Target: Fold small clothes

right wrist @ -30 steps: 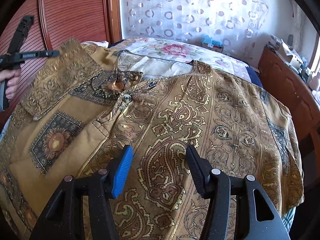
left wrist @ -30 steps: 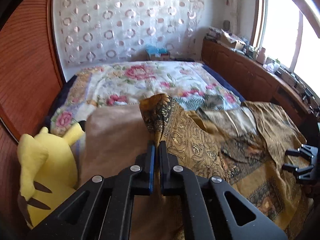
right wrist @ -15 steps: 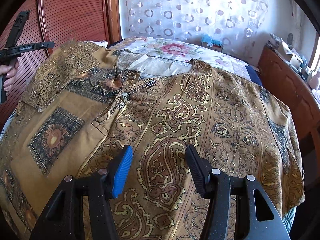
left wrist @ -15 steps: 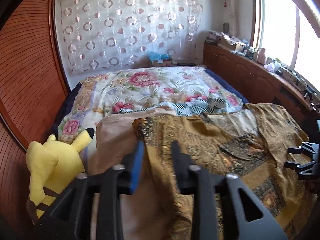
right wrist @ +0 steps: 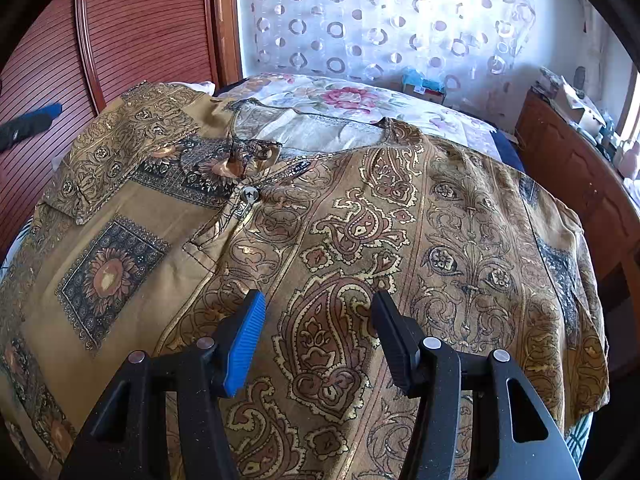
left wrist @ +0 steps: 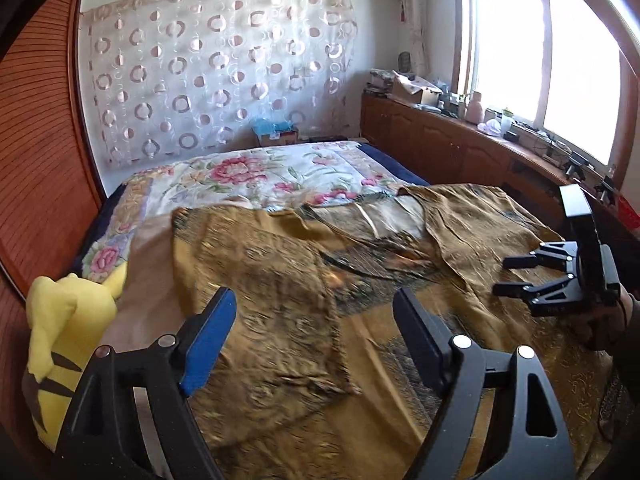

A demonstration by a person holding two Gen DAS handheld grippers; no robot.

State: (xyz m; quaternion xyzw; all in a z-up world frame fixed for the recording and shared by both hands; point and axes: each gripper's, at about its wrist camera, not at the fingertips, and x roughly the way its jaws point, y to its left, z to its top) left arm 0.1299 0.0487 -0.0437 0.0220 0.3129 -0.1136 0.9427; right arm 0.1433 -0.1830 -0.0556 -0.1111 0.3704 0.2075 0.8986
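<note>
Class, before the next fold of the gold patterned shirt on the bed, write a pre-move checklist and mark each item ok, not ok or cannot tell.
1. Left claw free of cloth: ok, jaws opening, nothing between them.
2. Left sleeve folded in over the shirt front: ok, it lies flat across the chest.
3. Right claw empty: ok, open above the shirt, gripping nothing.
4. Right side of the shirt folded in: not ok, spread out flat.
5. Yellow plush toy clear of the shirt: ok, beside it, apart.
6. Hem lying flat: cannot tell, out of view.
</note>
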